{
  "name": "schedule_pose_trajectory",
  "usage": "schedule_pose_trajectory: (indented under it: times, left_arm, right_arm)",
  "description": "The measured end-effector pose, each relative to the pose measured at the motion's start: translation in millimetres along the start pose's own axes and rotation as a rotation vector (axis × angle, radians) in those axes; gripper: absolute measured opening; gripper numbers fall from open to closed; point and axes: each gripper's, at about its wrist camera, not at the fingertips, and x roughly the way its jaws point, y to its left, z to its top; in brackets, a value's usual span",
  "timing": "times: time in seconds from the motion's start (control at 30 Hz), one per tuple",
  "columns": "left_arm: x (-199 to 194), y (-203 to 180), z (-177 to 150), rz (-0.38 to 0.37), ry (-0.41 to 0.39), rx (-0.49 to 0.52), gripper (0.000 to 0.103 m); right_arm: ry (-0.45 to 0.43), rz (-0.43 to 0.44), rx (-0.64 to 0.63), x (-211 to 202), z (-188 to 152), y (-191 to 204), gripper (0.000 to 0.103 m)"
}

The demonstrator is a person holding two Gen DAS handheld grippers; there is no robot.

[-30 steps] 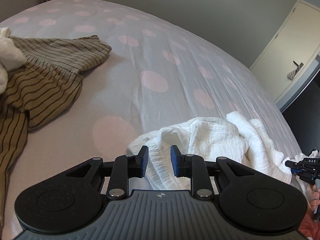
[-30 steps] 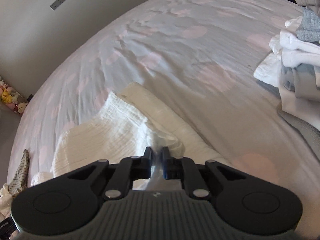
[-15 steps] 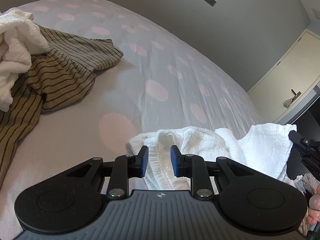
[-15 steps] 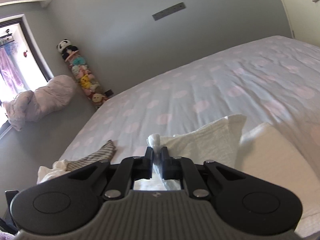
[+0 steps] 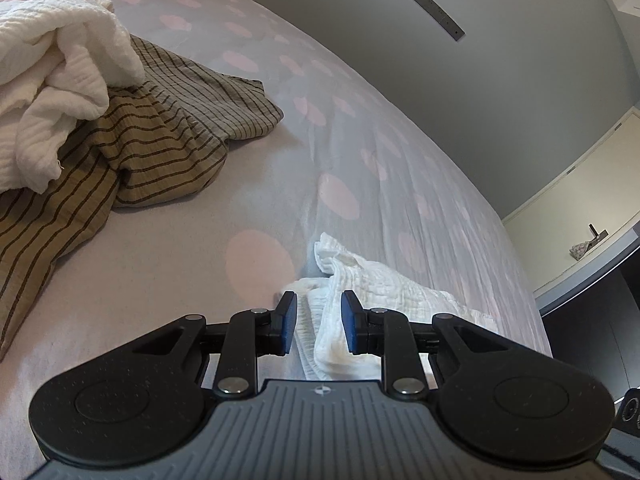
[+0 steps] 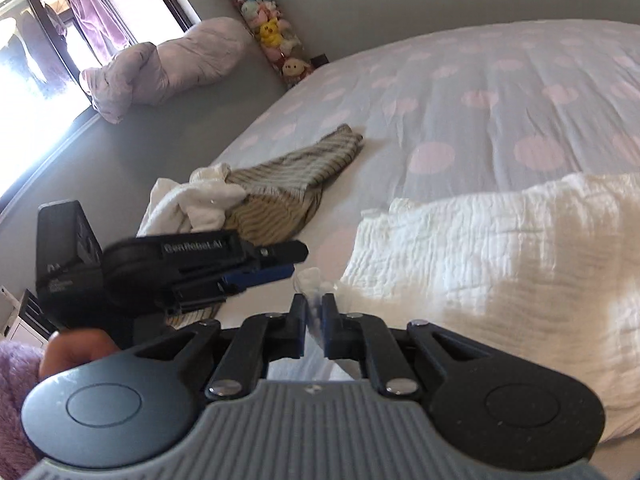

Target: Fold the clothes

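Mid-fold: right gripper (image 6: 314, 312) pinches the white garment (image 6: 500, 248) corner; left gripper (image 5: 316, 320), parted at 9 o'clock, should take a second corner.

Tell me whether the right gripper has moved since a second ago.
Yes. The right gripper, shut on the white garment, swung left toward the plush-toy column.

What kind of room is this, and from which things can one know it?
Most likely a bedroom in a home: a wide bed with a pink-dotted sheet, soft toys stacked against the wall, and loose clothes such as a striped garment on the bed.
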Motion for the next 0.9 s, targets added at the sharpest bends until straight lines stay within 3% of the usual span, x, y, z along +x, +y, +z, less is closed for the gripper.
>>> schedule_pose_trajectory:
  times: [0.1, 0.17, 0.23, 0.33, 0.47, 0.63, 0.9]
  left_arm:
    - [4, 2, 0, -0.012, 0.017, -0.011, 0.023]
    - [9, 3, 0, -0.025, 0.043, -0.022, 0.038]
    - [15, 3, -2, -0.032, 0.076, -0.022, 0.045]
    - [24, -1, -5, -0.025, 0.12, -0.005, 0.046]
    - [32, -3, -8, -0.002, 0.147, 0.001, 0.048]
    - [43, -9, -13, 0.015, 0.173, 0.012, 0.048]
    - [62, -16, -24, 0.056, 0.194, 0.063, 0.057]
  right_arm:
    - [0.051, 0.002, -0.002, 6, -12, -1, 0.012]
    - [0.081, -0.013, -0.021, 9, -16, -1, 0.014]
    - [0.101, -0.02, -0.024, 9, -20, -3, 0.016]
    - [0.103, -0.028, -0.026, 1, -24, -9, 0.03]
    - [0.079, -0.076, -0.06, -17, -27, -14, 0.03]
    - [0.001, -0.201, -0.103, -37, -21, -23, 0.03]
    - [-0.07, -0.356, -0.107, -40, -2, -57, 0.027]
